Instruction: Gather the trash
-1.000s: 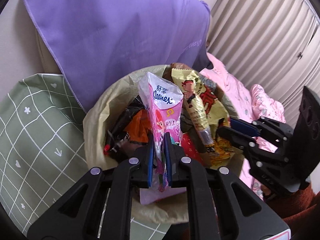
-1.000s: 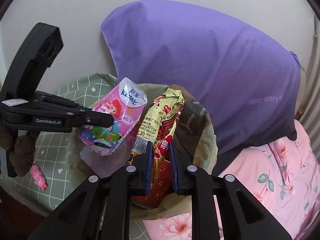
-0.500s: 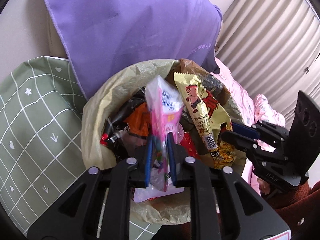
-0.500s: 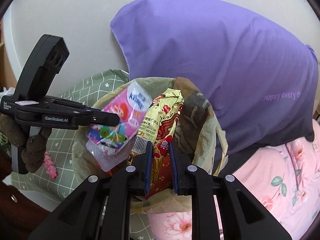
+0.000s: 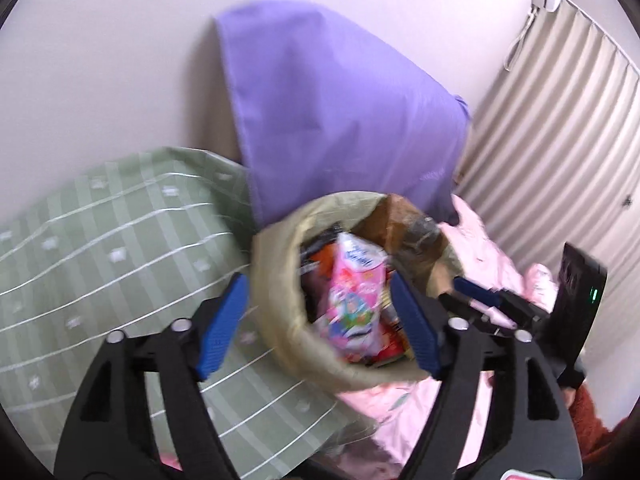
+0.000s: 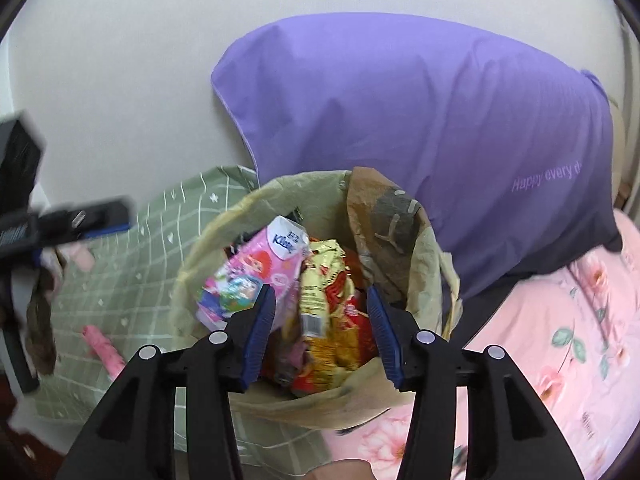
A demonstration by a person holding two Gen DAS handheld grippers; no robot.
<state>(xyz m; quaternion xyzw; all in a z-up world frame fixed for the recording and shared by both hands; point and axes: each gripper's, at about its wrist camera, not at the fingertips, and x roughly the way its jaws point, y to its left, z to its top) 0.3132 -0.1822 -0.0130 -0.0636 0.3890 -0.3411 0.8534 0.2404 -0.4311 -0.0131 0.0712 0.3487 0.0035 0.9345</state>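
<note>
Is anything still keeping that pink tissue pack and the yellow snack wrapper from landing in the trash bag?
Nothing visible. The pink tissue pack and yellow snack wrapper already lie inside the trash bag, on other rubbish. Both grippers' jaws are opening, gripping nothing.

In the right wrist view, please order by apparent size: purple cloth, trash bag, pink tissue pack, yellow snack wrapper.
1. purple cloth
2. trash bag
3. and 4. pink tissue pack and yellow snack wrapper: they look similar and partly overlap, so I do not rank them.
</note>
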